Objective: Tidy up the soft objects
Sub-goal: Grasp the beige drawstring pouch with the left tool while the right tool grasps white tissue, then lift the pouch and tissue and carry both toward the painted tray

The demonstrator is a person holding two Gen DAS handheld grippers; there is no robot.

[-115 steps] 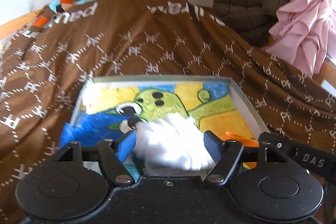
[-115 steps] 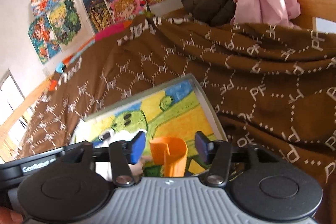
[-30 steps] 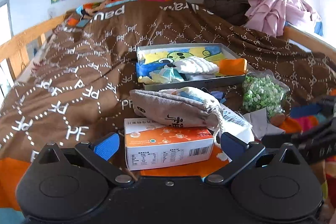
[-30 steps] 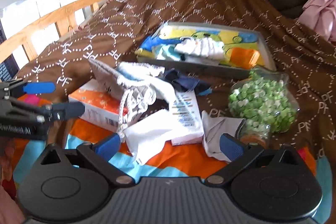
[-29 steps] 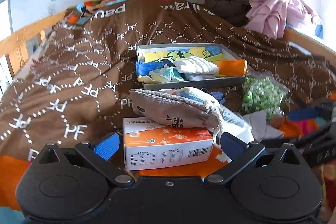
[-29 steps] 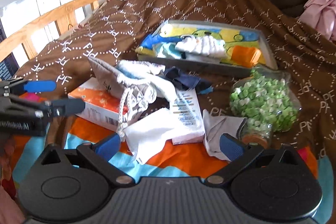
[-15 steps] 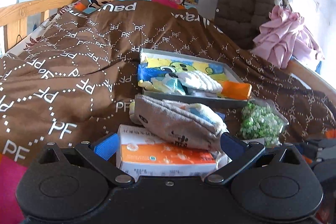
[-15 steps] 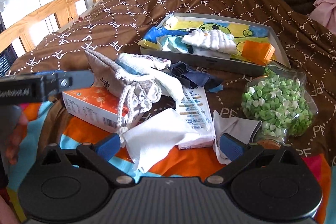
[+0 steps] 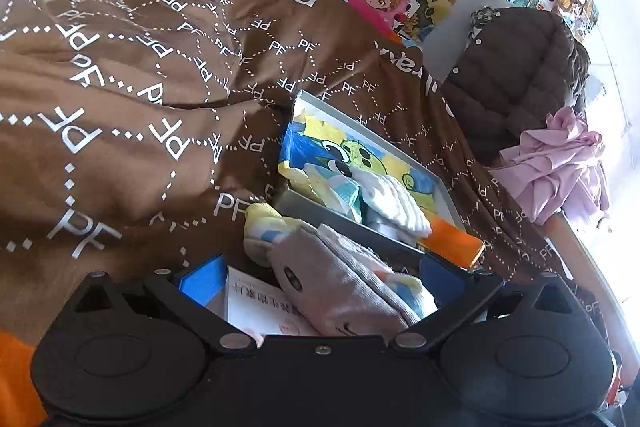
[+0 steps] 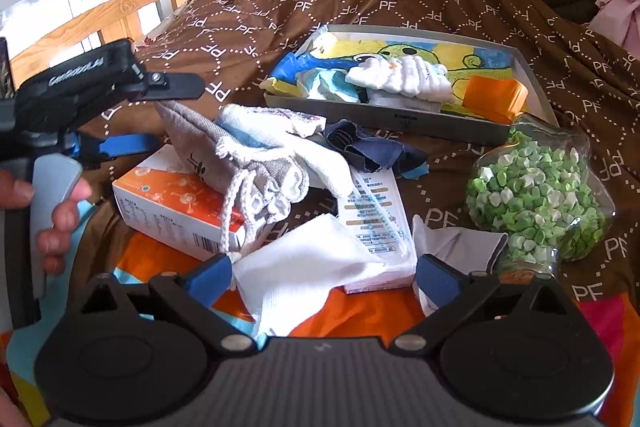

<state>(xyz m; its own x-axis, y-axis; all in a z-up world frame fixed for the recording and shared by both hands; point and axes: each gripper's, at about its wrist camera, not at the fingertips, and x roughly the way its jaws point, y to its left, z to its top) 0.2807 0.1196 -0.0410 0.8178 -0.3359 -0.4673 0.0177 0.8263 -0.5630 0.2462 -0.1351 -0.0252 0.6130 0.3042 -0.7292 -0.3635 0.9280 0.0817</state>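
Already, several soft pieces are lying in the shallow grey tray with the cartoon picture on its floor [image 10: 536, 83], which is sitting far back on the brown quilt printed with white letters [image 10: 360, 3]: one ribbed white cloth [image 10: 404, 77], one pale blue and white cloth [image 10: 328, 85] to its left, and one orange folded piece [image 10: 496, 93] at its right end. So the sorting is looking partly done, while a fair heap is waiting nearer. One grey drawstring cloth pouch [image 10: 224, 151] is resting on one orange and white cardboard box [image 10: 168, 211], with one white and blue towel [image 10: 276, 129] spilling from it. Right of that, one dark blue fabric scrap [image 10: 372, 147] is lying just before the tray, one flat white printed packet [image 10: 376, 215] is lying under one white square cloth [image 10: 304, 267], and one small white and grey cloth [image 10: 460, 247] is touching one clear jar of green paper stars [image 10: 536, 195]. The left gripper [image 9: 320, 275] is spread wide, empty, straddling the pouch and box. The right gripper [image 10: 320, 275] is likewise released and grasping nothing, hovering over the white square cloth. Five loose soft things seem left to put away; the box, packet and jar probably are not part of the job.
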